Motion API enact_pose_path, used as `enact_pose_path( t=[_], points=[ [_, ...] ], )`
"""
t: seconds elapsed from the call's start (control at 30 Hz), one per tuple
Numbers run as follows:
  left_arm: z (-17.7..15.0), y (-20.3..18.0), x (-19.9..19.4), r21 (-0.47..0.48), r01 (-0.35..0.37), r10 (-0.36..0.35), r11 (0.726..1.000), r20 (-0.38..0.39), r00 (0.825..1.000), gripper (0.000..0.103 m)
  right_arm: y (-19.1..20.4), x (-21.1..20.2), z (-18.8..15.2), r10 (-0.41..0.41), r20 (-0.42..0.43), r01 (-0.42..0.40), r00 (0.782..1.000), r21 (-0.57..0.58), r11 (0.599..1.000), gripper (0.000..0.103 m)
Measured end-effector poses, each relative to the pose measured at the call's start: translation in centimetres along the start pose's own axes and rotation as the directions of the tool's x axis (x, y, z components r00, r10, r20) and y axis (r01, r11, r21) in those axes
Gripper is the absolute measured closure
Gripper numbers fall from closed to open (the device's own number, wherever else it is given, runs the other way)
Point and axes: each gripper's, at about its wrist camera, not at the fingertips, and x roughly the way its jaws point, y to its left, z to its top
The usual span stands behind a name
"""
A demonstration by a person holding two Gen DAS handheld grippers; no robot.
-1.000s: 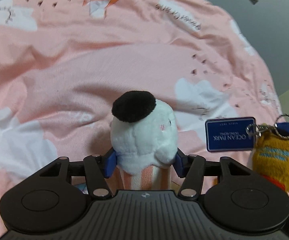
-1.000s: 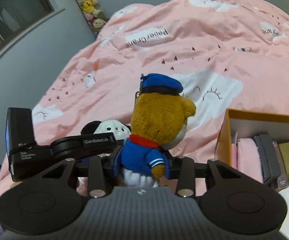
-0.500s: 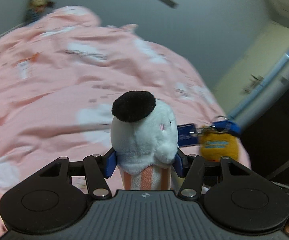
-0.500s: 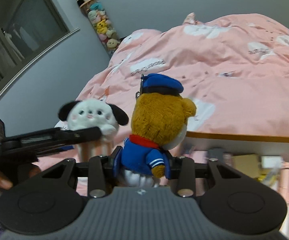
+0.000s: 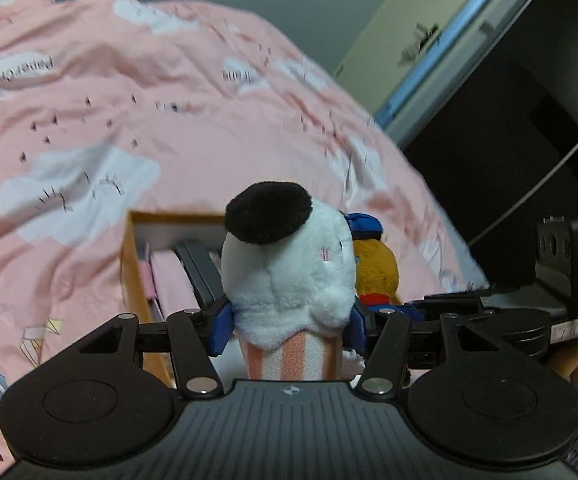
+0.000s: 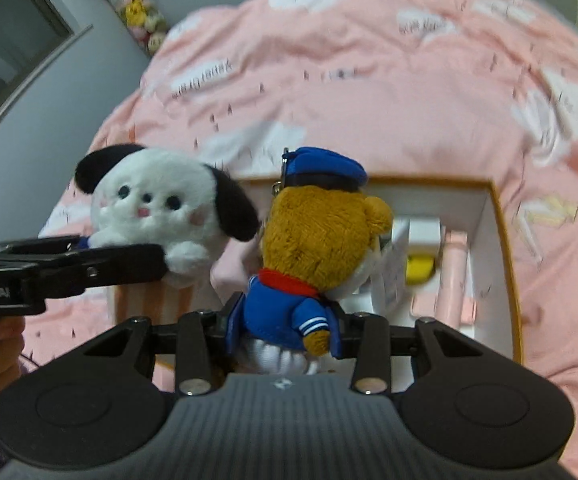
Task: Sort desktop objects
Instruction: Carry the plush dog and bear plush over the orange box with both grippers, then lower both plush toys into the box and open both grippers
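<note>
While the left gripper (image 5: 289, 326) pinched the white dog plush (image 5: 289, 264) and the right gripper (image 6: 285, 326) the sailor bear (image 6: 309, 252), both were best lowered well inside the box (image 6: 485, 216) before release.

Upright white puppy plush (image 5: 289, 272), sailor bear (image 6: 321, 248)

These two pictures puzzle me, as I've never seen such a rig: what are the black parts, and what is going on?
No robot: a person holds a two-finger gripper in each hand, each with a camera looking along its fingers. The black base below is the gripper itself. The left gripper is shut on a white dog plush; the right gripper is shut on a bear in a blue cap. Both hang over an open box, already holding small items, on a pink quilt.
</note>
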Motion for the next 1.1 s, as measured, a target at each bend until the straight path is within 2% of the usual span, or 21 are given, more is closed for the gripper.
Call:
enact_pose_path(
  t=[0.27,0.4,0.6,0.77,0.93,1.1],
  points=[
    [-1.6,0.5,2.7,0.034,-0.068,0.071,0.997,-0.109,0.991,0.038,-1.0,3.7,-0.1,-0.001,-0.174,-0.023,0.985,-0.139,0.990,0.060],
    [-2.1,0.6,3.9,0.042,-0.094,0.100,0.995,-0.154,0.983,0.038,-1.9,5.9,0.5,0.006,-0.281,-0.049,0.960,-0.144,0.988,0.060],
    [-2.5,1.0,6.0,0.026,-0.118,0.120,0.993,-0.220,0.968,0.038,-2.8,8.1,0.2,-0.005,-0.374,-0.050,0.928,-0.137,0.989,0.060],
    [-2.2,0.8,7.0,0.034,-0.131,0.136,0.991,-0.245,0.960,0.037,-3.7,9.3,0.2,0.017,-0.417,-0.066,0.909,-0.104,0.992,0.059],
    [-2.0,-0.1,8.2,0.127,-0.176,0.205,0.976,-0.275,0.939,0.036,-4.4,10.7,-0.1,0.021,-0.458,-0.068,0.889,-0.087,0.994,0.057],
    [-2.4,-0.8,8.7,0.201,-0.190,0.243,0.961,-0.286,0.927,0.034,-4.2,10.4,-0.4,0.006,-0.451,-0.068,0.892,-0.122,0.990,0.054]
  ],
)
